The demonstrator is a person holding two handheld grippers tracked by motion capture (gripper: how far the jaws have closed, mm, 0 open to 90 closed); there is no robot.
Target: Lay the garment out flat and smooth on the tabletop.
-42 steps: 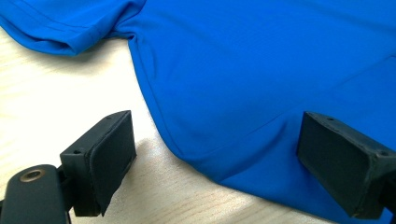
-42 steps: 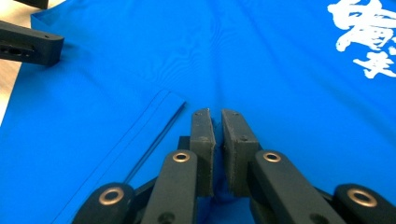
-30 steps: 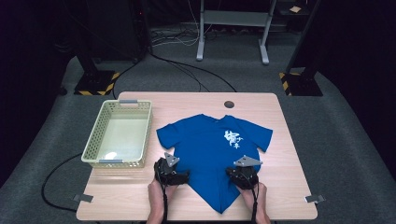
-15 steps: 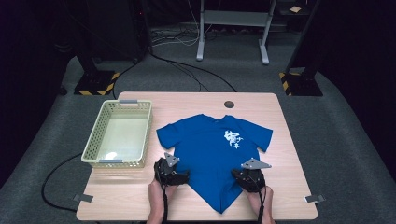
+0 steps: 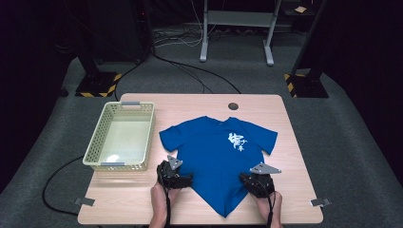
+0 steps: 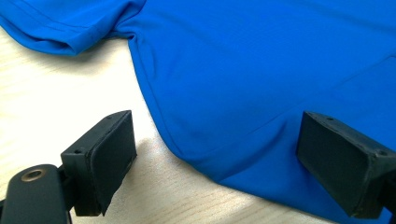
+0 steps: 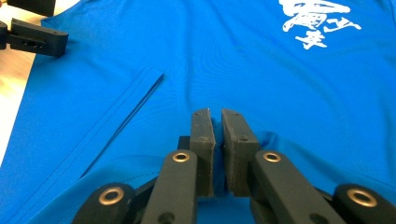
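Right side pinched, left side waiting

The right gripper (image 7: 217, 154) had slid outward along the blue T-shirt (image 5: 218, 161) since a second earlier and sat clenched on a pinch of fabric; the left gripper (image 6: 210, 154) stood wide, straddling the shirt's edge on the table (image 5: 294, 142), basket (image 5: 121, 137) alongside — fold likely next.

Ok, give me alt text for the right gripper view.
The right gripper is shut on a pinch of a blue T-shirt spread flat, its white print at upper right. The left gripper's black jaw sits at the shirt's edge, upper left.
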